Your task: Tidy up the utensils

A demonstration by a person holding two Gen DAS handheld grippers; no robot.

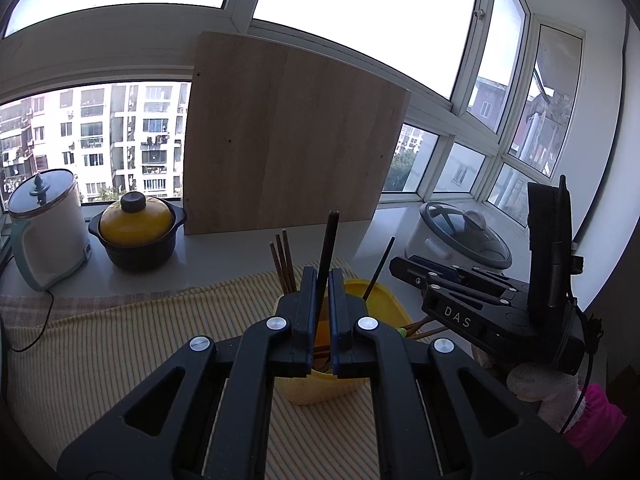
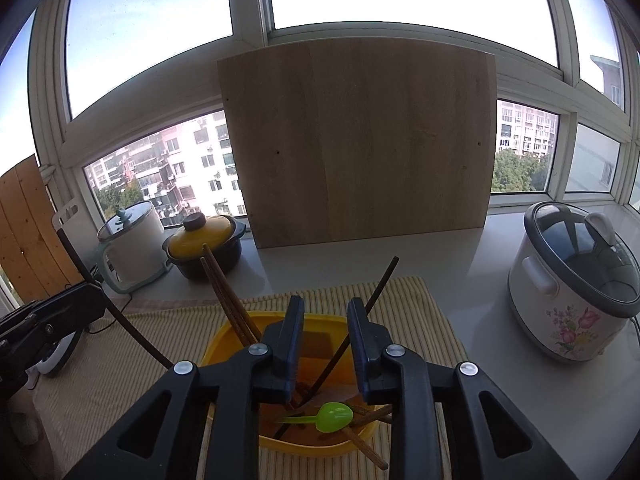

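Left wrist view: the left hand-held gripper (image 1: 321, 280) is pinching a dark chopstick (image 1: 327, 248), best lowered upright into the yellow container (image 1: 380, 300); at 3 o'clock, the right hand-held gripper (image 2: 322, 308) is spread.

left gripper (image 1: 322, 280): jaws clamped, tilted downward | right gripper (image 2: 325, 312): jaws parted, tilted downward

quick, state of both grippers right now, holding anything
left gripper: shut on a dark chopstick standing up over the yellow plastic container.
right gripper: open, holding nothing; a thin black chopstick leans past its right finger.
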